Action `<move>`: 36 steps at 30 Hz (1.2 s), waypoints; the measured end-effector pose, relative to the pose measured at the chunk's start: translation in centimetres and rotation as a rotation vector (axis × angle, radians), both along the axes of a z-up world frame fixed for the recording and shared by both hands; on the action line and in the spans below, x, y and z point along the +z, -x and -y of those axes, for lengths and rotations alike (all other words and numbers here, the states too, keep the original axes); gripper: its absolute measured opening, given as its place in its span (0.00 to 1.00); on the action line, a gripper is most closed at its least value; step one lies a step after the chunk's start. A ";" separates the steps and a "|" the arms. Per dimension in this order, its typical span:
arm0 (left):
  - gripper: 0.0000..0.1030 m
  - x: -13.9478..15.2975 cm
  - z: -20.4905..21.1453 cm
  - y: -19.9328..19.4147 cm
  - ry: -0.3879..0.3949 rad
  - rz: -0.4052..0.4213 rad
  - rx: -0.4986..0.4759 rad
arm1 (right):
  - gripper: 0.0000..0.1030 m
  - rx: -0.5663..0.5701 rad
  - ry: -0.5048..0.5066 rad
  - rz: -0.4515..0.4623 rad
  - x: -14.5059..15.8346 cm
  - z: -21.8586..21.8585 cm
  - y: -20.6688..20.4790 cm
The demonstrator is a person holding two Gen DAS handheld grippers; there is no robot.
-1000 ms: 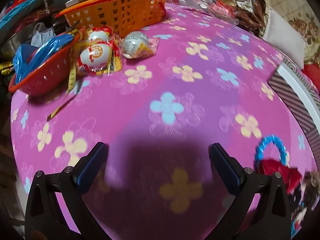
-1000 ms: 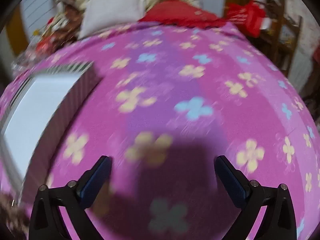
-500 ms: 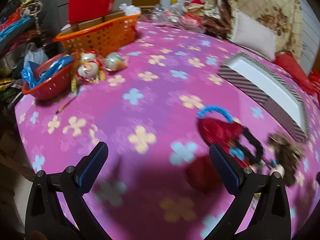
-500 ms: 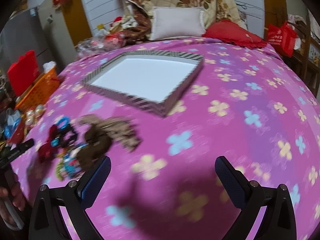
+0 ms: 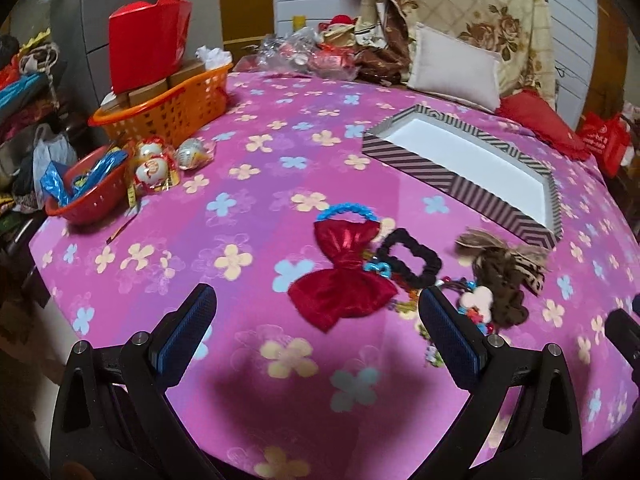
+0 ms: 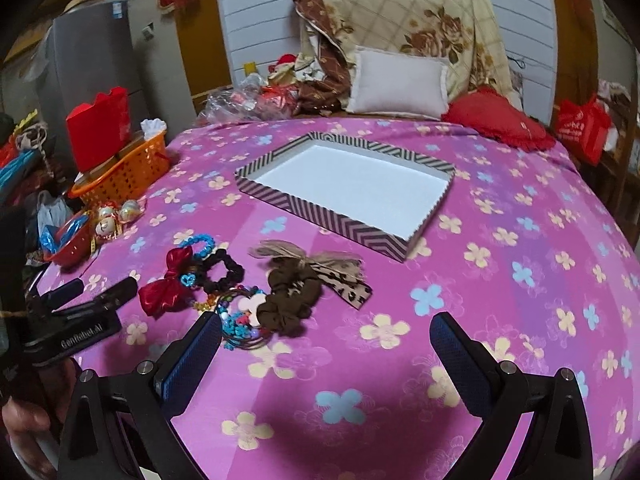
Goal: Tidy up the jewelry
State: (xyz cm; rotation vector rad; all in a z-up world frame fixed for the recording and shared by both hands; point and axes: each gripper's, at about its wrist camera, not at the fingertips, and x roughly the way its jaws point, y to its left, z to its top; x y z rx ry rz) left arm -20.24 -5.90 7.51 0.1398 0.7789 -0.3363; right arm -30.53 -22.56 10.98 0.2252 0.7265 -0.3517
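Two wide-open, empty hand-held grippers — left [image 5: 316, 334], right [image 6: 326, 354] — one red bow [image 5: 342, 276], one black scrunchie [image 5: 410, 258], one striped tray [image 6: 400, 242]

Warm indoor light, fisheye-bent dark corners, soft shadows below, mostly sharp

Pink flower-print cloth [image 6: 520, 240]; striped tray [image 6: 320, 210], white inside; red bow [image 5: 344, 280]; brown scrunchie [image 6: 288, 296]; orange basket [image 5: 168, 108].
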 end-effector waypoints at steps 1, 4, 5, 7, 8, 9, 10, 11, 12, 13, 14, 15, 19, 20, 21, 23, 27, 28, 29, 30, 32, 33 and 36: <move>0.99 0.0 0.2 0.2 -0.004 0.003 -0.003 | 1.00 0.001 0.006 0.007 0.0 -0.1 -0.1; 0.99 -0.2 1.0 0.8 -0.021 0.003 -0.011 | 1.00 0.012 -0.004 0.019 -0.2 0.1 -0.6; 0.99 -0.3 1.2 0.9 -0.026 0.002 -0.017 | 1.00 0.016 -0.011 0.020 -0.3 0.2 -0.8; 0.99 -0.4 1.6 1.2 -0.036 0.004 -0.025 | 1.00 0.017 -0.018 0.019 -0.7 0.4 -1.2; 0.99 -0.4 1.8 1.3 -0.039 0.005 -0.026 | 1.00 0.017 -0.019 0.018 -0.8 0.5 -1.4; 0.99 -0.2 1.9 0.9 -0.042 -0.001 -0.025 | 1.00 0.018 -0.021 0.015 -0.9 0.6 -1.6; 0.99 -0.2 2.0 1.0 -0.044 0.000 -0.028 | 1.00 0.020 -0.024 0.015 -1.0 0.7 -1.7; 0.99 -0.2 2.2 1.1 -0.046 -0.001 -0.031 | 1.00 0.021 -0.030 0.015 -1.1 0.8 -1.8; 0.99 -0.3 2.3 1.1 -0.047 -0.001 -0.032 | 1.00 0.023 -0.039 0.015 -1.2 0.9 -1.9; 0.99 -0.3 2.3 1.0 -0.049 -0.001 -0.033 | 1.00 0.024 -0.049 0.014 -1.3 1.0 -2.0; 0.99 -0.4 2.5 1.0 -0.050 -0.003 -0.032 | 1.00 0.025 -0.052 0.012 -1.4 1.1 -2.0; 0.99 -0.5 2.5 0.9 -0.050 -0.006 -0.031 | 1.00 0.026 -0.053 0.007 -1.5 1.2 -2.1; 0.99 -0.7 2.7 0.6 -0.044 -0.020 -0.028 | 1.00 0.012 -0.034 0.000 -1.8 1.3 -2.2; 0.99 -0.8 2.7 0.6 -0.042 -0.023 -0.028 | 1.00 0.008 -0.031 -0.002 -1.8 1.3 -2.2; 0.99 -0.9 2.7 0.6 -0.041 -0.025 -0.028 | 1.00 0.004 -0.028 -0.006 -1.9 1.4 -2.2; 0.99 -1.0 2.6 0.5 -0.038 -0.029 -0.027 | 1.00 0.000 -0.022 -0.011 -2.0 1.4 -2.3; 0.99 -1.2 2.5 0.4 -0.030 -0.040 -0.025 | 1.00 -0.006 -0.003 -0.029 -2.2 1.4 -2.5; 0.99 -1.3 2.4 0.3 -0.028 -0.041 -0.024 | 1.00 -0.007 -0.001 -0.030 -2.2 1.4 -2.5; 0.99 -1.3 2.3 0.3 -0.026 -0.043 -0.022 | 1.00 -0.008 -0.001 -0.029 -2.3 1.4 -2.5; 0.99 -1.3 2.3 0.2 -0.025 -0.045 -0.021 | 1.00 -0.008 -0.005 -0.028 -2.3 1.4 -2.5; 0.99 -1.4 2.3 0.1 -0.023 -0.049 -0.019 | 1.00 -0.010 -0.009 -0.027 -2.3 1.4 -2.5; 0.99 -1.5 2.3 0.1 -0.023 -0.051 -0.018 | 1.00 -0.013 -0.009 -0.028 -2.4 1.5 -2.5; 0.99 -1.7 2.2 0.0 -0.020 -0.061 -0.016 | 1.00 -0.017 -0.008 -0.032 -2.5 1.6 -2.5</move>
